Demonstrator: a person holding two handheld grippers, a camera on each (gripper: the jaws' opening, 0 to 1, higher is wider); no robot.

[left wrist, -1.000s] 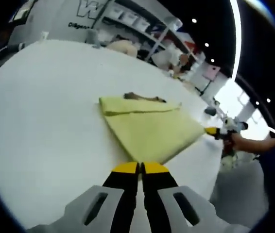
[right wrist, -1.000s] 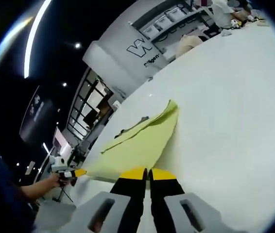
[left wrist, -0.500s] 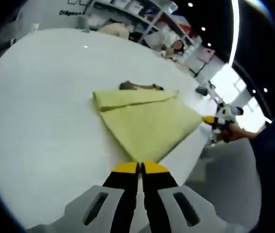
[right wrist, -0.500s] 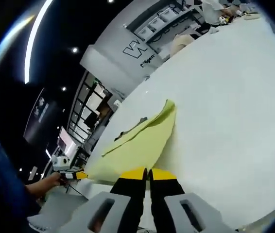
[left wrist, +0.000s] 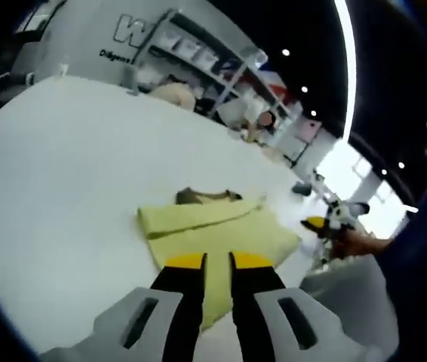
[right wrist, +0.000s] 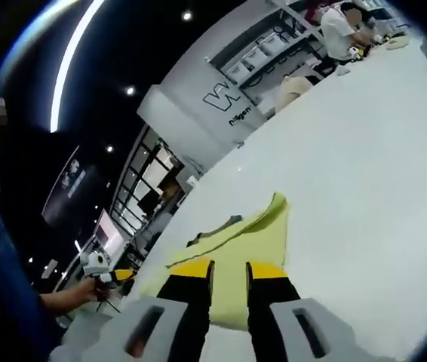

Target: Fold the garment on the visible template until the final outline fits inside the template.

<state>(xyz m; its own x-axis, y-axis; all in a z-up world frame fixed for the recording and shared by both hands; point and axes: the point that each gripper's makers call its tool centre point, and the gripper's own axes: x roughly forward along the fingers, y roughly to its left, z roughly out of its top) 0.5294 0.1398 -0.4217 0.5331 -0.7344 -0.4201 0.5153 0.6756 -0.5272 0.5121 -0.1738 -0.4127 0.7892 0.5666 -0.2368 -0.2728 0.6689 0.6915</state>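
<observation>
The yellow garment (left wrist: 213, 226) lies folded flat on the white table (left wrist: 62, 151), a dark collar part (left wrist: 191, 196) showing at its far edge. My left gripper (left wrist: 217, 261) hovers over the garment's near edge, jaws apart, cloth visible through the gap. A hand holds the right gripper (left wrist: 321, 224) off the garment's right corner. In the right gripper view the same garment (right wrist: 255, 234) lies ahead, and my right gripper (right wrist: 228, 266) stands open above its near edge. The left gripper (right wrist: 117, 276) sits at the far left in a hand.
The table (right wrist: 364, 151) spreads wide and white around the garment. Shelving with boxes (left wrist: 198, 53) and a lettered wall (right wrist: 225, 98) stand beyond its far side, where people sit at another table (right wrist: 342, 34). A blue sleeve (left wrist: 417, 256) fills the right edge.
Both grippers' jaws have parted and let go of the garment's near corners. Both have lifted and drawn back a little, and the cloth now rests on the table.
</observation>
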